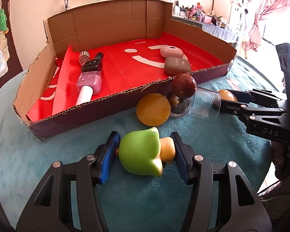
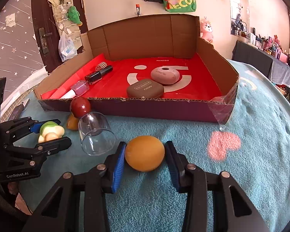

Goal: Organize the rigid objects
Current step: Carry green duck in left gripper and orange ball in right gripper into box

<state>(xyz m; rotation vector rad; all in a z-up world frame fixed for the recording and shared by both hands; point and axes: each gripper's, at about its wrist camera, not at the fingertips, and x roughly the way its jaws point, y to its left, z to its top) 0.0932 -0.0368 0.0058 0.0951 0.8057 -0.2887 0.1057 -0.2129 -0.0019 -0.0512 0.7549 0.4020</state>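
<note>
Left wrist view: left gripper (image 1: 145, 153) clamped on green toy (image 1: 140, 152), lying on teal blanket (image 1: 38, 164) before cardboard box (image 1: 77, 114). Right wrist view: right gripper (image 2: 145, 155) closed on orange ball (image 2: 145, 155). Pickup step, apparently; next, probably lifting both over the box's front wall.

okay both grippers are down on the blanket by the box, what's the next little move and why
Probably lift both straight up. The left gripper has its pads against the green toy, and the right gripper is shut on the orange ball. Both items sit on the blue blanket, outside the cardboard box, whose front wall they must clear.
</note>
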